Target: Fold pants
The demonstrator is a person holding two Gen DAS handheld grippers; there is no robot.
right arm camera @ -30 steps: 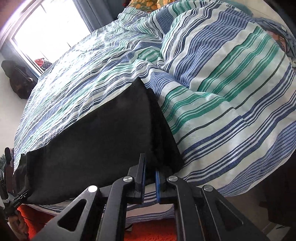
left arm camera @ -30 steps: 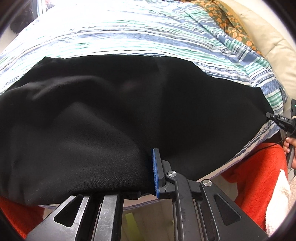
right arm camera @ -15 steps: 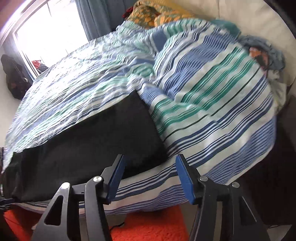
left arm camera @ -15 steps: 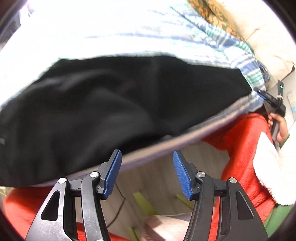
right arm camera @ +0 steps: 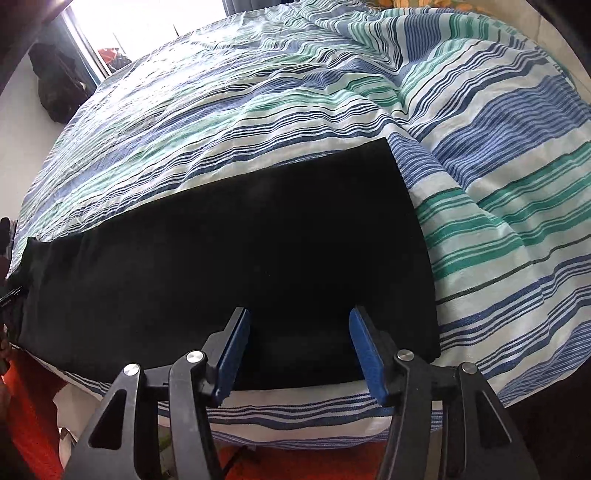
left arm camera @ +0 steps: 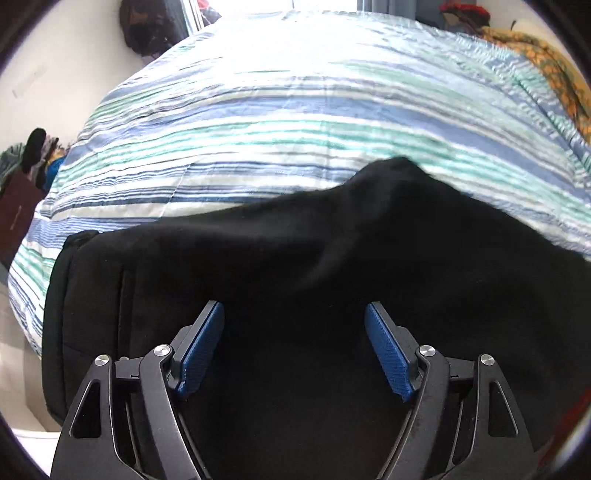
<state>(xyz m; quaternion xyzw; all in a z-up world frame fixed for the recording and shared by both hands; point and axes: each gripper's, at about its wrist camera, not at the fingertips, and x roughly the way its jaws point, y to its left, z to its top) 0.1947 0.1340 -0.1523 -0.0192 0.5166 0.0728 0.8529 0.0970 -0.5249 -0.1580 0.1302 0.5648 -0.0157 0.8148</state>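
Note:
The black pants lie flat along the near edge of the bed, folded lengthwise, leg ends to the right. In the left wrist view the pants fill the lower half, with the waistband at the left and a raised wrinkle near the middle. My left gripper is open and empty, just above the waist end. My right gripper is open and empty, over the near edge of the leg end.
The bed is covered by a blue, green and white striped duvet that bunches up at the right. An orange rug lies on the floor below the bed edge. Dark bags stand by the far wall.
Both grippers let go of the pants and opened. They then moved back in over the cloth, the left one swinging up over the waist end.

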